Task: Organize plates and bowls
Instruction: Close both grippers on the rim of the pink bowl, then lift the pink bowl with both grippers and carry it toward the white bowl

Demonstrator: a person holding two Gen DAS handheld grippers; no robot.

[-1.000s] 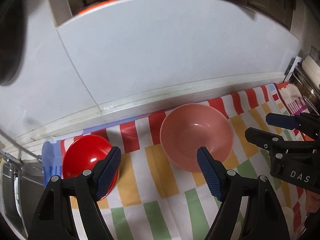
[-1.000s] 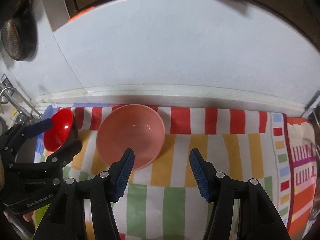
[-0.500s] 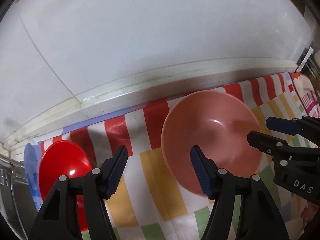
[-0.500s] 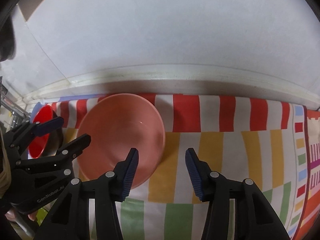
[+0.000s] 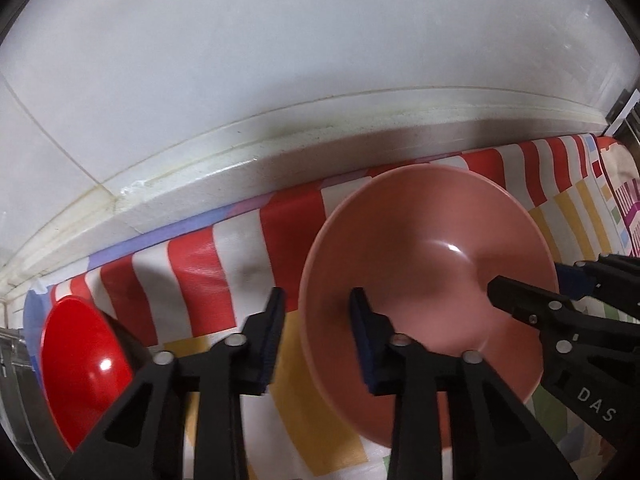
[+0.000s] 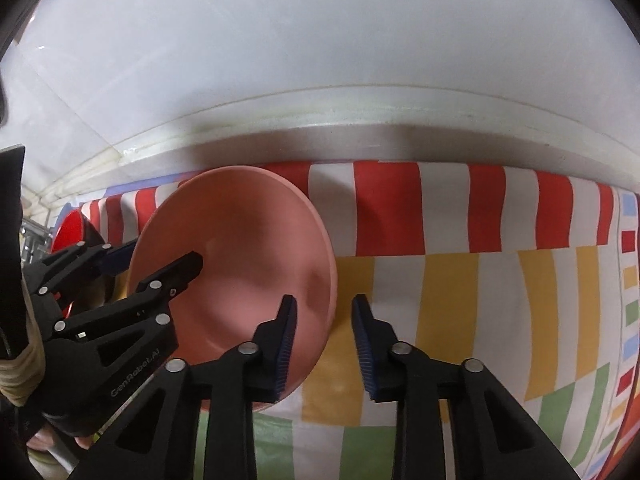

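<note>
Here the left hand-held gripper (image 5: 316,330) straddles the left rim of the pink bowl (image 5: 436,264), one blue pad inside the bowl and the other outside over the cloth; its jaws are closing, and a gap still shows between the outer pad and the rim. The right hand-held gripper (image 6: 324,334) straddles the opposite rim of the same bowl the same way, one pad inside and one outside; its jaws are closing too, not yet pressing on the rim as far as can be seen. The pink bowl holds nothing and sits on the striped and checked cloth (image 6: 460,280) that covers the table, close to the white wall (image 5: 320,80). Well to its left lies a red bowl (image 5: 80,364), also holding nothing, at the cloth's edge
</note>
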